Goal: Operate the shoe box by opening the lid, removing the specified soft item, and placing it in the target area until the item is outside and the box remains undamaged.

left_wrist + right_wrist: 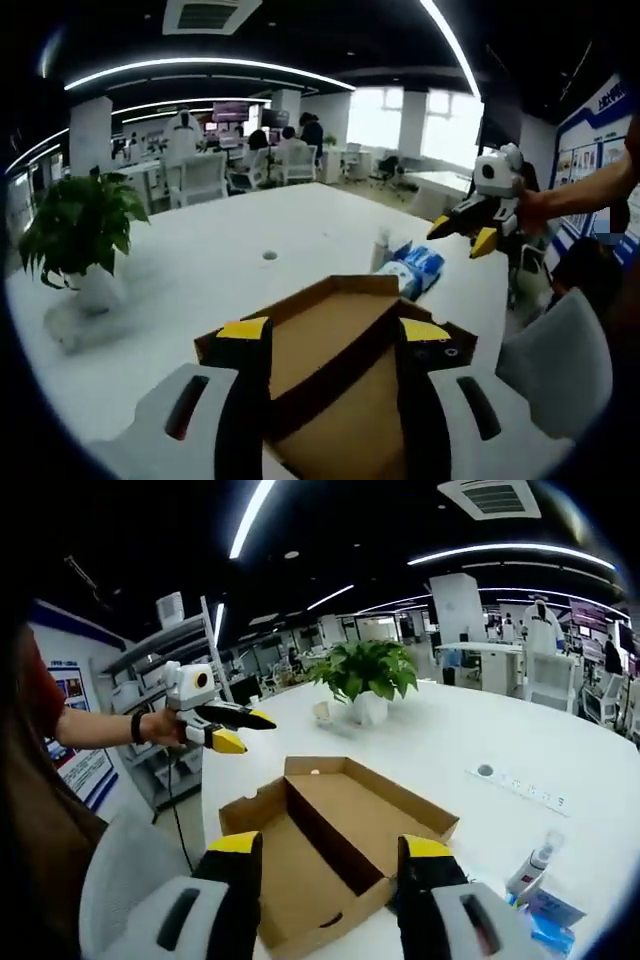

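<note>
In the right gripper view we find the right gripper (pixel 328 880) spread and empty above the open brown cardboard shoe box (pixel 335 845), its lid folded back flat on the white bench (pixel 470 730). The box interior appears bare; we cannot see a soft item inside. We judge the cardboard light, stiff and easily creased, best taken by a wall edge. Farther off, the left gripper (pixel 240 730) hovers, slightly parted. A blue-and-white soft packet (pixel 415 268) lies just beyond the box.
</note>
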Demonstrator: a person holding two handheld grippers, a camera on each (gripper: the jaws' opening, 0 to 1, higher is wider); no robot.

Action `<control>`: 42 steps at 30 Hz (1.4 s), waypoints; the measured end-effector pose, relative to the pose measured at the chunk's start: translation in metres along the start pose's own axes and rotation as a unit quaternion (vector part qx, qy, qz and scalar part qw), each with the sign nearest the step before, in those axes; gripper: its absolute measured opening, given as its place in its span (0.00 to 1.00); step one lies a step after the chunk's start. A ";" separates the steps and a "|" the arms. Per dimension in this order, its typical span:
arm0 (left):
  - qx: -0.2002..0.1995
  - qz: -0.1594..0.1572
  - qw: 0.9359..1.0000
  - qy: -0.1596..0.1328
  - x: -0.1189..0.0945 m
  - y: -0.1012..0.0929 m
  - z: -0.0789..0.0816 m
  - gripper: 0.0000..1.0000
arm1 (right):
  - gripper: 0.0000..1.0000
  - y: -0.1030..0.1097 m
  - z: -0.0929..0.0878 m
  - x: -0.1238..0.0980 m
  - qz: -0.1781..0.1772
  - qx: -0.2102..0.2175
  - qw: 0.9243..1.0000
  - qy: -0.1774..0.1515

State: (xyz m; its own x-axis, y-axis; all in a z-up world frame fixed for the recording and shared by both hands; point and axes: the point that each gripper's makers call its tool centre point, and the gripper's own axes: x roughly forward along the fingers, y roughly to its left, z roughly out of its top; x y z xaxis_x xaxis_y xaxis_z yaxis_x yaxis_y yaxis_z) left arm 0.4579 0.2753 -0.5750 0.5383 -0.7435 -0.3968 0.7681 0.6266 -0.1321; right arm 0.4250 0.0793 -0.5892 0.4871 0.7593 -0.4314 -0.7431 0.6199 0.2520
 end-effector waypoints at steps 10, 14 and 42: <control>-0.015 0.018 1.000 0.000 -0.023 0.005 -0.020 0.48 | 0.52 0.011 -0.012 -0.001 -0.008 0.008 1.000 -0.003; -0.024 0.024 0.999 0.006 -0.029 0.003 -0.036 0.48 | 0.53 0.015 -0.018 -0.003 -0.009 0.011 1.000 -0.002; -0.064 0.147 0.985 0.055 -0.047 0.035 -0.098 0.43 | 0.52 0.027 -0.043 0.001 -0.007 0.034 0.999 0.009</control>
State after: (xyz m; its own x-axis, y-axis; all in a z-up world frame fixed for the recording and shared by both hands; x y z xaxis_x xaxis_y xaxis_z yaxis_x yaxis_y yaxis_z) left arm 0.4255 0.3553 -0.6501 0.6853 -0.4993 -0.5302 0.5300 0.8412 -0.1071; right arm 0.3851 0.0883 -0.6202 0.4885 0.7473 -0.4504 -0.7034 0.6428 0.3036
